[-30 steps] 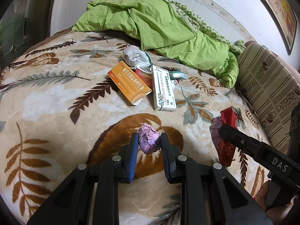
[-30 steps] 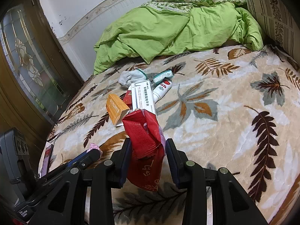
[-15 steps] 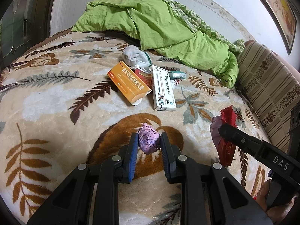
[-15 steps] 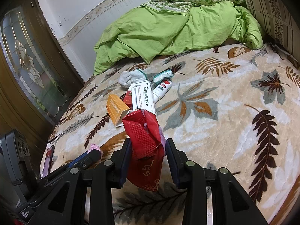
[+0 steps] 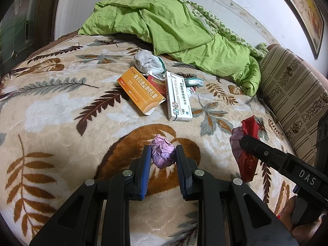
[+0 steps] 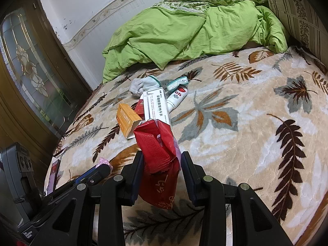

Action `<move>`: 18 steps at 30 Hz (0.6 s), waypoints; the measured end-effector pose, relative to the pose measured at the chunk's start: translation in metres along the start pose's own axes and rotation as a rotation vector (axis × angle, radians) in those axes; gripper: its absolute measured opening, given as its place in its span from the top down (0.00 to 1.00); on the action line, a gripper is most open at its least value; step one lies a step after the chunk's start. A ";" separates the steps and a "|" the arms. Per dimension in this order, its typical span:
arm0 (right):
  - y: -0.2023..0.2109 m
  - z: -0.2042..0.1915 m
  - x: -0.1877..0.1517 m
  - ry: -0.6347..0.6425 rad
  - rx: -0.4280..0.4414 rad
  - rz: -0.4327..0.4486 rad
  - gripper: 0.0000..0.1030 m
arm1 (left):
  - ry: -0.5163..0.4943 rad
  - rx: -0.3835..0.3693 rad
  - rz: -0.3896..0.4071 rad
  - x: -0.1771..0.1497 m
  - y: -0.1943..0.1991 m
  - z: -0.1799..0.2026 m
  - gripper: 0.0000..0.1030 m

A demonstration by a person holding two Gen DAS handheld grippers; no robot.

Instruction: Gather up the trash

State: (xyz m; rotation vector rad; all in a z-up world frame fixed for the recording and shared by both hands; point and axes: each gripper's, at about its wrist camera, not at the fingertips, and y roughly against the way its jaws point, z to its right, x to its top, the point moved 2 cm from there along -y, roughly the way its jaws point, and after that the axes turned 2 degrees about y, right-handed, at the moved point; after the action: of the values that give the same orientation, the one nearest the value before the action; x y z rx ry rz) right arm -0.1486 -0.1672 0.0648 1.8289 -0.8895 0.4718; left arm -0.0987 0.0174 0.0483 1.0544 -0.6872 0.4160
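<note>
My left gripper (image 5: 163, 153) is shut on a crumpled purple wrapper (image 5: 163, 153) just above the leaf-patterned blanket (image 5: 61, 112). My right gripper (image 6: 161, 160) is shut on a red plastic packet (image 6: 157, 153) that hangs down between its fingers; it also shows in the left wrist view (image 5: 245, 143). Farther back lies a pile: an orange box (image 5: 140, 91), a white box (image 5: 178, 96), a red pack (image 5: 156, 82), a grey sock (image 5: 145, 61), a white tube (image 6: 177, 98) and a teal wrapper (image 6: 177, 83).
A green quilt (image 5: 174, 26) is bunched at the back by the wall. A striped pillow (image 5: 293, 94) lies on the right. A wooden door with glass panes (image 6: 26, 65) stands on the left. A phone (image 6: 53, 174) lies at the bed's near left edge.
Both grippers hold their items almost still; the views have barely shifted.
</note>
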 end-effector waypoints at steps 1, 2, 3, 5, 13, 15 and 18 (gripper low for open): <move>0.000 0.000 0.000 0.000 0.000 0.000 0.62 | 0.000 0.000 0.000 0.000 0.000 0.000 0.78; 0.000 0.000 0.000 0.000 0.000 0.000 0.62 | -0.001 0.000 0.000 0.000 0.000 0.000 0.78; 0.000 0.000 0.000 0.000 0.001 0.000 0.62 | 0.000 0.000 0.000 0.000 0.000 0.000 0.78; 0.000 0.000 0.000 0.000 0.002 0.000 0.62 | -0.001 0.001 0.001 0.000 0.000 0.000 0.78; 0.003 0.000 0.000 -0.009 0.008 0.018 0.62 | -0.029 0.015 0.010 -0.003 0.001 0.007 0.78; 0.008 0.001 0.000 -0.024 0.012 0.027 0.62 | -0.051 0.020 0.015 -0.004 0.003 0.011 0.78; 0.021 0.007 -0.002 -0.068 0.033 0.031 0.62 | -0.060 0.004 0.018 -0.005 0.012 0.015 0.78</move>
State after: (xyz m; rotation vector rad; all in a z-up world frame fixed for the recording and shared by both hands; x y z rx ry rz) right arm -0.1664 -0.1774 0.0736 1.8730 -0.9625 0.4486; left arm -0.1139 0.0093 0.0573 1.0688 -0.7499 0.4030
